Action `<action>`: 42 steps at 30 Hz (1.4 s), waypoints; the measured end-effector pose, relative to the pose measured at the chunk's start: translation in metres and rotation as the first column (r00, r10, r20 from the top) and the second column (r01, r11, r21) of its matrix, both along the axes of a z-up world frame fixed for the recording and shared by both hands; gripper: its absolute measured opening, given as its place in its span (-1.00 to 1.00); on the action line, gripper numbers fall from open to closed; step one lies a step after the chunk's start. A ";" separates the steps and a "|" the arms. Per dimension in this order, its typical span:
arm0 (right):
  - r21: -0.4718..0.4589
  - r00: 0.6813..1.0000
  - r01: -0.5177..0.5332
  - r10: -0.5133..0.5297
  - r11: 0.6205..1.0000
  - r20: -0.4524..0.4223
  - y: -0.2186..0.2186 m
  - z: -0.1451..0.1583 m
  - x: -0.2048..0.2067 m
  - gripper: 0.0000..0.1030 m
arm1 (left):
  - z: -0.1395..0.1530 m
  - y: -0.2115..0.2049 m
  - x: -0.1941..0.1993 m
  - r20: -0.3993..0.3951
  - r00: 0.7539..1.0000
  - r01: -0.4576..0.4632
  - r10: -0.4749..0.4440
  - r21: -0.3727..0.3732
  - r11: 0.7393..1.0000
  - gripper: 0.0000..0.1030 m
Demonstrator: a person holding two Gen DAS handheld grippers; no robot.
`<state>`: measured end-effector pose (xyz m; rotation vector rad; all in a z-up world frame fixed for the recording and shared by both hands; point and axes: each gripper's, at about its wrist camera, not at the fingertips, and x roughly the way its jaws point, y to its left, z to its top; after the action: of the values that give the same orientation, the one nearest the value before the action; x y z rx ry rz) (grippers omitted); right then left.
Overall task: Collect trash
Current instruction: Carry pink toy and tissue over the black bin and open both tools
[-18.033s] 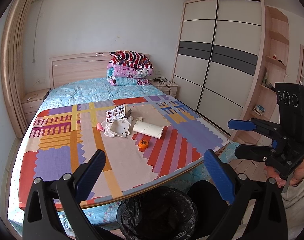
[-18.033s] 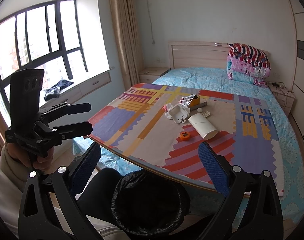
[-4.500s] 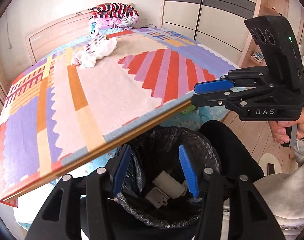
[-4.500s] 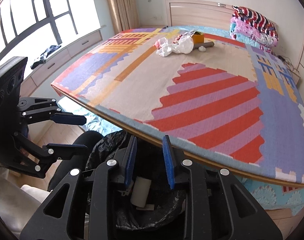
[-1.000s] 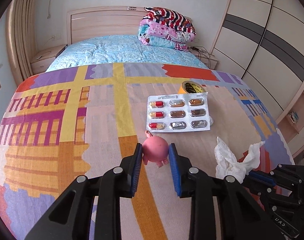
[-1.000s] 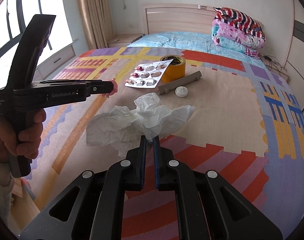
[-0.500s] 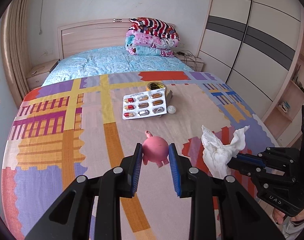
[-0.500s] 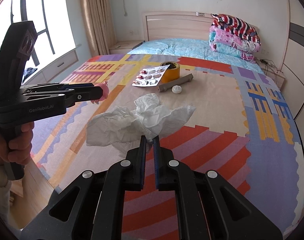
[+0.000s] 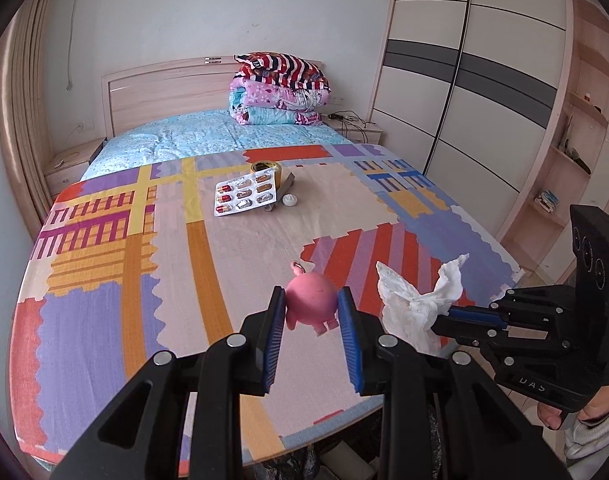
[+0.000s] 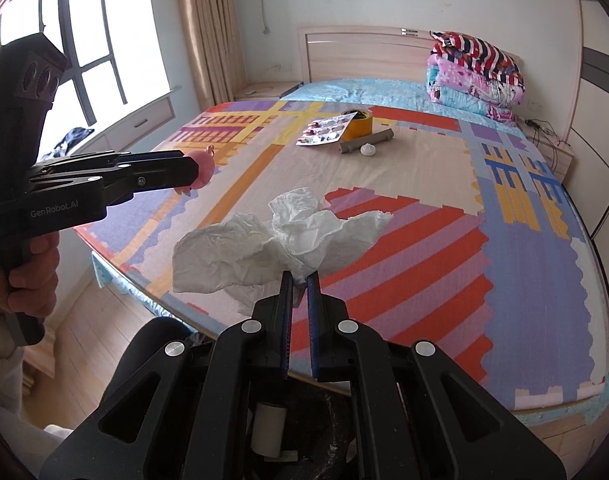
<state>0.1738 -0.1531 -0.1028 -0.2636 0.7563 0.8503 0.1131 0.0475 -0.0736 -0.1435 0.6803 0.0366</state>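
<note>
My left gripper (image 9: 310,300) is shut on a pink pig toy (image 9: 310,304) and holds it above the front of the colourful board (image 9: 144,264); the pig also shows in the right wrist view (image 10: 200,168). My right gripper (image 10: 299,280) is shut on a crumpled white tissue (image 10: 276,240), held over the board's near edge; the tissue shows in the left wrist view (image 9: 414,304) to the right of the pig. A black bin bag (image 10: 304,440) lies below the grippers with a cardboard roll (image 10: 268,428) in it.
At the far side of the board lie a pill blister pack (image 9: 246,196), a yellow tape roll (image 9: 266,170), a grey tube (image 10: 364,142) and a small white cap (image 9: 289,199). Folded quilts (image 9: 280,88) lie on the bed behind. A wardrobe (image 9: 464,100) stands at right.
Both grippers have drawn back from the middle of the board toward its near edge, carrying the pig and the tissue. The bin bag has come into view below.
</note>
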 end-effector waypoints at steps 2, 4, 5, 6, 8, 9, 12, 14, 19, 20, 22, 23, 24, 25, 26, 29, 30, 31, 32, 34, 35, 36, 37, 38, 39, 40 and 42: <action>-0.002 1.000 -0.004 0.004 1.000 0.002 -0.006 -0.001 -0.009 -0.85 | -0.002 -0.005 -0.010 -0.004 1.000 0.006 -0.006 0.001 1.000 -0.49; -0.006 1.000 -0.007 0.007 1.000 -0.003 -0.011 -0.003 -0.015 -0.85 | -0.006 -0.011 -0.020 -0.009 1.000 0.012 -0.012 -0.005 1.000 -0.49; -0.006 1.000 -0.010 0.010 1.000 -0.009 -0.014 -0.004 -0.018 -0.85 | -0.007 -0.014 -0.025 -0.011 1.000 0.016 -0.016 -0.008 1.000 -0.49; -0.007 1.000 -0.015 0.015 1.000 -0.015 -0.016 -0.006 -0.021 -0.85 | -0.009 -0.017 -0.029 -0.013 1.000 0.021 -0.021 -0.010 1.000 -0.49; -0.017 0.999 -0.028 0.027 0.999 -0.025 -0.019 -0.012 -0.027 -0.85 | -0.013 -0.022 -0.038 -0.017 0.999 0.030 -0.030 -0.018 0.999 -0.49; -0.023 0.999 -0.035 0.035 0.999 -0.031 -0.020 -0.015 -0.031 -0.85 | -0.015 -0.024 -0.041 -0.023 0.999 0.034 -0.035 -0.020 0.999 -0.49; -0.039 0.997 -0.058 0.056 0.998 -0.051 -0.022 -0.025 -0.041 -0.85 | -0.024 -0.032 -0.050 -0.042 0.998 0.055 -0.056 -0.021 0.998 -0.49; -0.051 0.995 -0.064 0.059 0.997 -0.078 -0.023 -0.035 -0.047 -0.85 | -0.033 -0.036 -0.054 -0.067 0.995 0.068 -0.069 -0.017 0.998 -0.49; -0.095 0.983 -0.089 0.072 0.992 -0.169 -0.020 -0.074 -0.063 -0.85 | -0.061 -0.044 -0.063 -0.133 0.986 0.092 -0.097 -0.041 0.995 -0.49; -0.113 0.978 -0.096 0.073 0.989 -0.194 -0.019 -0.083 -0.065 -0.85 | -0.066 -0.046 -0.065 -0.143 0.984 0.099 -0.104 -0.043 0.994 -0.49; -0.149 0.968 -0.120 0.083 0.982 -0.236 -0.014 -0.101 -0.071 -0.85 | -0.075 -0.051 -0.067 -0.164 0.979 0.112 -0.119 -0.046 0.993 -0.49; -0.170 0.966 -0.130 0.086 0.977 -0.245 -0.012 -0.109 -0.074 -0.85 | -0.079 -0.052 -0.069 -0.174 0.977 0.118 -0.125 -0.050 0.992 -0.49; -0.190 0.964 -0.134 0.083 0.973 -0.253 -0.010 -0.116 -0.075 -0.85 | -0.084 -0.054 -0.070 -0.185 0.974 0.123 -0.131 -0.056 0.991 -0.49; -0.202 0.960 -0.137 0.080 0.970 -0.267 -0.008 -0.123 -0.076 -0.85 | -0.090 -0.056 -0.070 -0.199 0.970 0.129 -0.139 -0.061 0.990 -0.49; -0.206 0.956 -0.140 0.078 0.969 -0.283 -0.007 -0.129 -0.076 -0.85 | -0.096 -0.059 -0.070 -0.213 0.966 0.136 -0.146 -0.063 0.989 -0.49; -0.219 0.944 -0.147 0.070 0.965 -0.324 -0.006 -0.144 -0.077 -0.85 | -0.115 -0.066 -0.068 -0.262 0.950 0.157 -0.169 -0.065 0.985 -0.49; -0.220 0.939 -0.153 0.072 0.963 -0.337 -0.005 -0.148 -0.078 -0.85 | -0.120 -0.067 -0.068 -0.275 0.946 0.160 -0.173 -0.070 0.985 -0.49; -0.222 0.934 -0.159 0.073 0.962 -0.350 -0.005 -0.152 -0.078 -0.85 | -0.126 -0.067 -0.067 -0.288 0.941 0.162 -0.176 -0.072 0.984 -0.49; -0.224 0.930 -0.159 0.070 0.961 -0.360 -0.004 -0.155 -0.078 -0.85 | -0.131 -0.068 -0.067 -0.300 0.938 0.161 -0.175 -0.074 0.984 -0.49; -0.231 0.925 -0.165 0.069 0.959 -0.373 -0.003 -0.159 -0.079 -0.85 | -0.142 -0.066 -0.065 -0.326 0.930 0.153 -0.171 -0.079 0.985 -0.49; -0.236 0.923 -0.165 0.065 0.958 -0.380 -0.003 -0.161 -0.078 -0.85 | -0.146 -0.066 -0.065 -0.336 0.926 0.152 -0.171 -0.082 0.985 -0.49; -0.238 0.920 -0.164 0.062 0.957 -0.387 -0.004 -0.162 -0.077 -0.85 | -0.152 -0.066 -0.065 -0.347 0.922 0.151 -0.171 -0.085 0.985 -0.49; -0.241 0.917 -0.164 0.058 0.957 -0.394 -0.003 -0.165 -0.077 -0.85 | -0.156 -0.067 -0.065 -0.357 0.918 0.152 -0.172 -0.086 0.985 -0.49; -0.244 0.917 -0.162 0.054 0.956 -0.396 -0.003 -0.167 -0.077 -0.85 | -0.160 -0.068 -0.065 -0.368 0.914 0.152 -0.174 -0.087 0.985 -0.49; -0.249 0.916 -0.163 0.052 0.955 -0.398 -0.003 -0.169 -0.077 -0.85 | -0.164 -0.068 -0.064 -0.377 0.909 0.154 -0.176 -0.088 0.984 -0.49; -0.252 0.914 -0.163 0.050 0.954 -0.402 -0.003 -0.170 -0.077 -0.85 | -0.168 -0.069 -0.064 -0.387 0.905 0.155 -0.177 -0.088 0.984 -0.49; -0.256 0.910 -0.168 0.050 0.952 -0.411 -0.002 -0.175 -0.075 -0.85 | -0.176 -0.070 -0.062 -0.405 0.897 0.155 -0.175 -0.083 0.984 -0.49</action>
<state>0.0989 -0.1549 -0.2780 -0.3995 1.2643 0.9136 0.0509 -0.0221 -0.2499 -0.1247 1.1150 -0.1173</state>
